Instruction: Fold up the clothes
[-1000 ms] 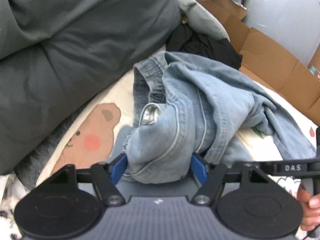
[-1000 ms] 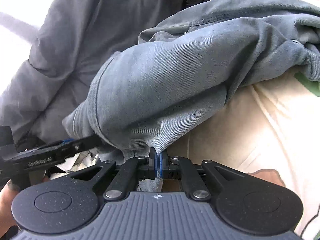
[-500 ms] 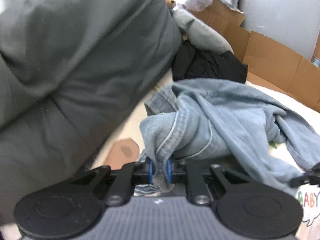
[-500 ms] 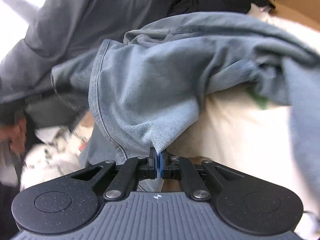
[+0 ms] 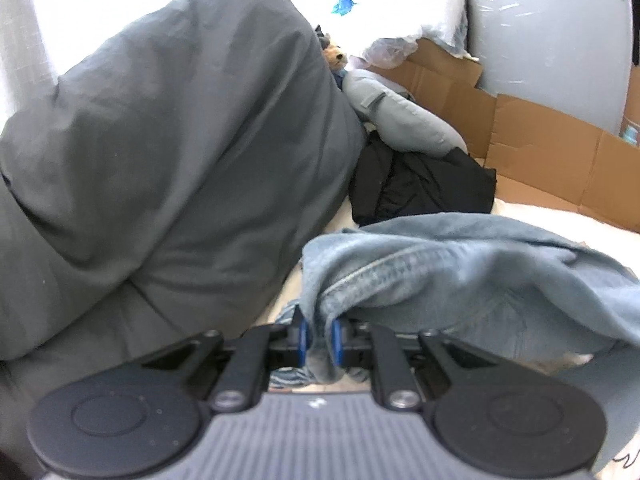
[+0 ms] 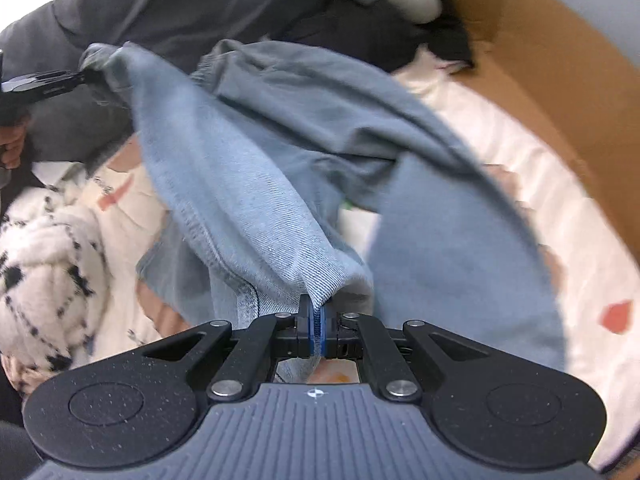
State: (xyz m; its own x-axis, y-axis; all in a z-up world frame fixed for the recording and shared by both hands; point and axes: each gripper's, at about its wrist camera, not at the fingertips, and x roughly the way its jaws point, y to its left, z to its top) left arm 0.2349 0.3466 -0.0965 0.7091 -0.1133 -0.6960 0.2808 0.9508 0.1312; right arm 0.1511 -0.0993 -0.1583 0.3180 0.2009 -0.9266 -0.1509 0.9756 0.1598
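The left gripper (image 5: 319, 338) has its blue pads (image 5: 304, 335) pinched on a thick bunched fold of the jeans (image 5: 460, 280); the jaws closed onto that fold within the last second, and the cloth sits squeezed between them with a tail hanging below; the right gripper (image 6: 317, 330) is clamped tight on a thin hemmed edge of the same jeans (image 6: 248, 200), pads nearly meeting with only denim between.

From the right fingers the cloth runs up and away to the left, straight to the other gripper, seen there as a black bar with a hand (image 6: 12, 140) behind it; so the held edge spans the two grippers, neither nearer than the other, each at one end; the rest of the garment falls away ahead and to the right of the fingers, draping down toward the cream printed bedcover (image 6: 500, 152). I judge the coming move turns on that span: pulled apart along it, the edge would go taut and the legs could hang straight.

The jeans are pale blue, soft and washed, a stitched seam showing just beyond the left fingers, still crumpled and twisted, partly blurred; beyond them lie a dark grey duvet (image 5: 168, 152), a black garment (image 5: 420, 184) and cardboard (image 5: 552, 152).
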